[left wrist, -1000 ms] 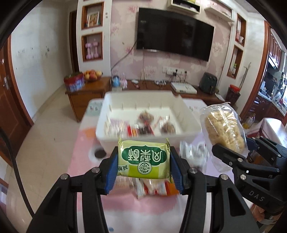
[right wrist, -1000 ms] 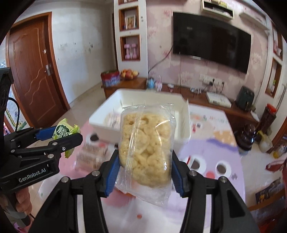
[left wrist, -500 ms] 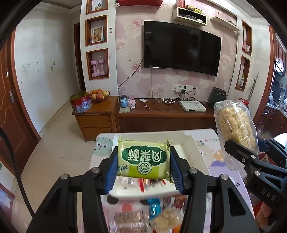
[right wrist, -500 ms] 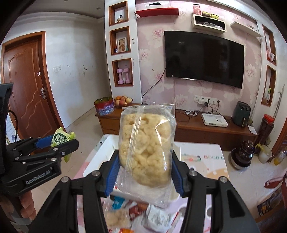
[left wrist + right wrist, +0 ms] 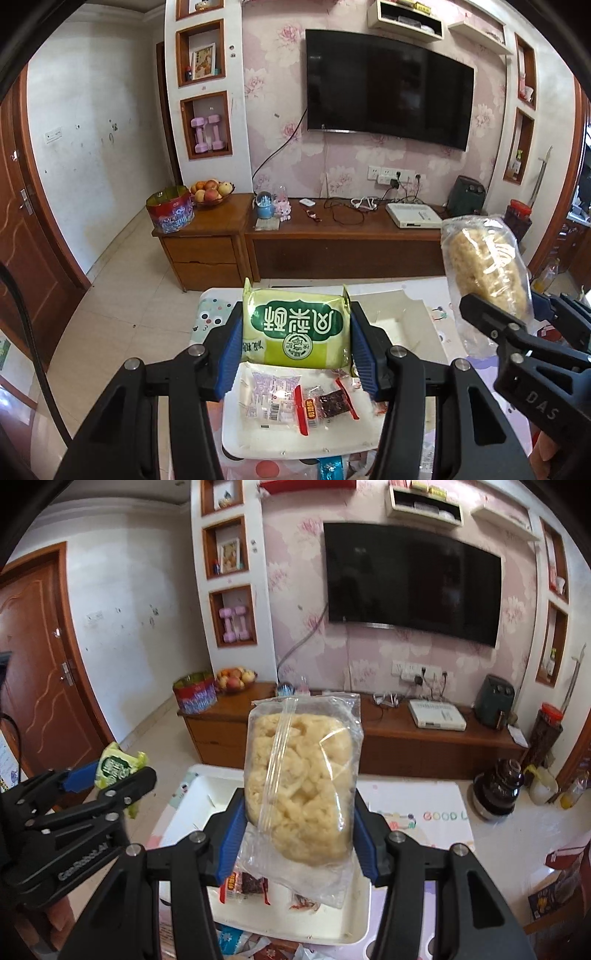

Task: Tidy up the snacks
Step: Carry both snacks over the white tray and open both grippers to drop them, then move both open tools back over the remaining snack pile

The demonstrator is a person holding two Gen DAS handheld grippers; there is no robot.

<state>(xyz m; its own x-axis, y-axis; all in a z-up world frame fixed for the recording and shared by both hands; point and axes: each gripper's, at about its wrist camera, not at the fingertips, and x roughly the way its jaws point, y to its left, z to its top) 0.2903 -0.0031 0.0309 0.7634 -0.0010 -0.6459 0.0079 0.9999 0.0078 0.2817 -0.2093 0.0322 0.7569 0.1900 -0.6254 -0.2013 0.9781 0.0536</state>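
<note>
My left gripper [image 5: 296, 350] is shut on a green snack packet [image 5: 295, 328] and holds it above the white tray [image 5: 258, 441]. My right gripper [image 5: 299, 834] is shut on a clear bag of pale puffed snack [image 5: 301, 782], also above the white tray [image 5: 192, 805]. Each gripper shows in the other's view: the right one with its bag [image 5: 487, 273] at the right, the left one with the green packet [image 5: 116, 768] at the left. Several small wrapped snacks [image 5: 295, 402] lie in the tray.
The tray sits on a table with a pink patterned cloth [image 5: 424, 816]. More loose snacks [image 5: 332, 469] lie on the table in front of the tray. A dark jar [image 5: 496, 790] stands on the table at the right. A wooden TV cabinet [image 5: 332, 243] lies beyond.
Both grippers have risen and tilted up with their snacks still held. The tray has dropped lower in both views and more of the room shows.
</note>
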